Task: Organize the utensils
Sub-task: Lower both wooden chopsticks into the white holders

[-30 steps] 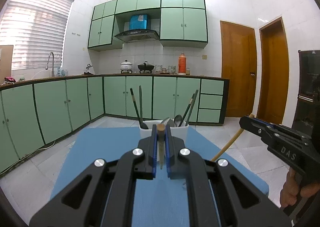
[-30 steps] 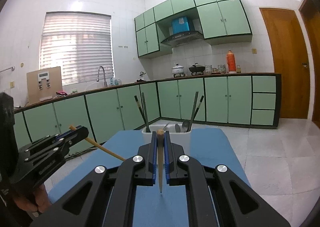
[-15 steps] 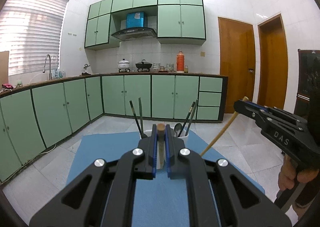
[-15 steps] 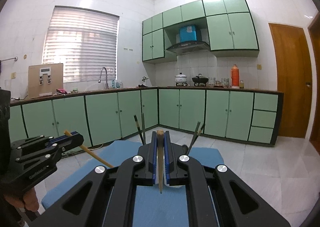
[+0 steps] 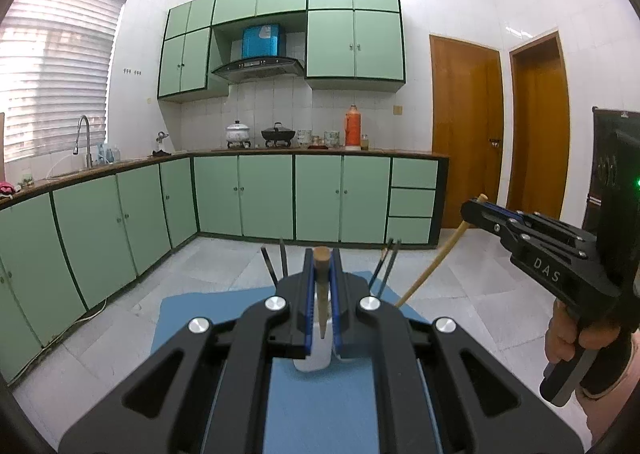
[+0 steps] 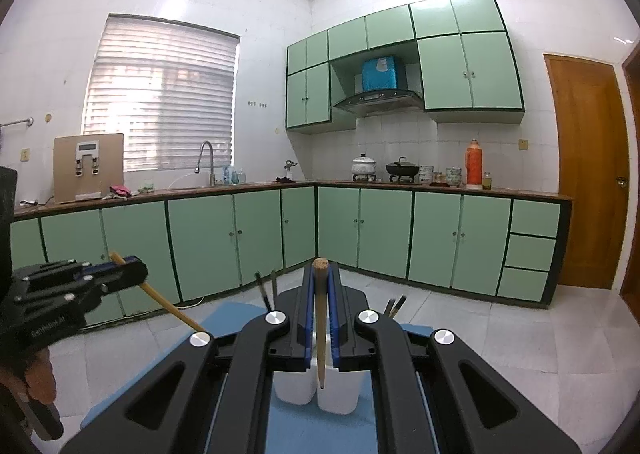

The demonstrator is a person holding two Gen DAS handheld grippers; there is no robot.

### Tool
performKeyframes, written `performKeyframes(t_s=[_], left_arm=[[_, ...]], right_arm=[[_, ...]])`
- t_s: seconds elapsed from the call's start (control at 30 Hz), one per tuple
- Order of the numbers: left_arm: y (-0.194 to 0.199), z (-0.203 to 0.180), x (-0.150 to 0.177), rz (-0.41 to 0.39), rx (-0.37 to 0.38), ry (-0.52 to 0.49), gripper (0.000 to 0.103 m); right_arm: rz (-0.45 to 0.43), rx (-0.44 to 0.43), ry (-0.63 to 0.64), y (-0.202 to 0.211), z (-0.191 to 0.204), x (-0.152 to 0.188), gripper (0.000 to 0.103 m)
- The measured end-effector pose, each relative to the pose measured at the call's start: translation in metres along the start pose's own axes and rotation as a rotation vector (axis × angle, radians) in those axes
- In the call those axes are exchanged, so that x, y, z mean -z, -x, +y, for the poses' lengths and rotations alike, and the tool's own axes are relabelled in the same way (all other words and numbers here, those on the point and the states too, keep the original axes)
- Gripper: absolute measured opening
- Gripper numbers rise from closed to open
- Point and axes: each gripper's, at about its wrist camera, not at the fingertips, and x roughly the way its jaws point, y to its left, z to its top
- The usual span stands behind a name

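Note:
My left gripper [image 5: 321,294] is shut on a wooden chopstick [image 5: 321,286] that points down between its blue pads. My right gripper [image 6: 320,314] is shut on a second wooden chopstick [image 6: 320,326]. Both hang above a white utensil holder [image 6: 316,390] on a blue mat [image 5: 316,414]; the holder [image 5: 312,358] is mostly hidden behind the left gripper. Dark chopsticks [image 5: 274,266] and more dark utensils [image 5: 384,266] stick up from it. The right gripper also shows in the left wrist view [image 5: 472,210] with its chopstick [image 5: 436,262], and the left gripper in the right wrist view [image 6: 132,270].
Green base cabinets [image 5: 280,198] run along the back and left walls. The counter holds pots [image 5: 276,132] and an orange thermos [image 5: 352,126]. Two wooden doors [image 5: 464,126] stand at the right. White floor tiles surround the mat.
Both grippers have risen and tilted up with their chopsticks. The holder and mat sit lower in both views, now largely behind the gripper bodies.

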Motion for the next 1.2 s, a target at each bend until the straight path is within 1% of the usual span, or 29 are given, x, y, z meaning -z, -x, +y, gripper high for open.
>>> performKeyframes(t_s=[0.23, 0.5, 0.67, 0.8, 0.9, 1.2], left_arm=[[-0.009, -0.004, -0.02, -0.045, 0.008, -0.014, 0.006], [-0.037, -0.005, -0.03, -0.028, 0.008, -0.016, 0.006], [-0.062, 0.0, -0.034, 0.015, 0.003, -0.015, 0.006], [-0.082, 0.007, -0.036, 0.054, 0.004, -0.013, 0.006], [-0.1, 0.01, -0.038, 0.083, -0.007, -0.023, 0.006], [-0.148, 0.022, -0.028, 0.174, -0.002, -0.029, 0.006]], right_arm=[[-0.022, 0.018, 0.008, -0.01, -0.006, -0.016, 0.007], [-0.029, 0.041, 0.01, -0.033, -0.014, -0.034, 0.007], [-0.022, 0.049, 0.006, -0.053, -0.018, -0.043, 0.007], [-0.001, 0.05, -0.002, -0.071, -0.022, -0.044, 0.007], [0.026, 0.053, -0.011, -0.089, -0.025, -0.039, 0.007], [0.124, 0.046, -0.031, -0.133, -0.031, -0.015, 0.007]])
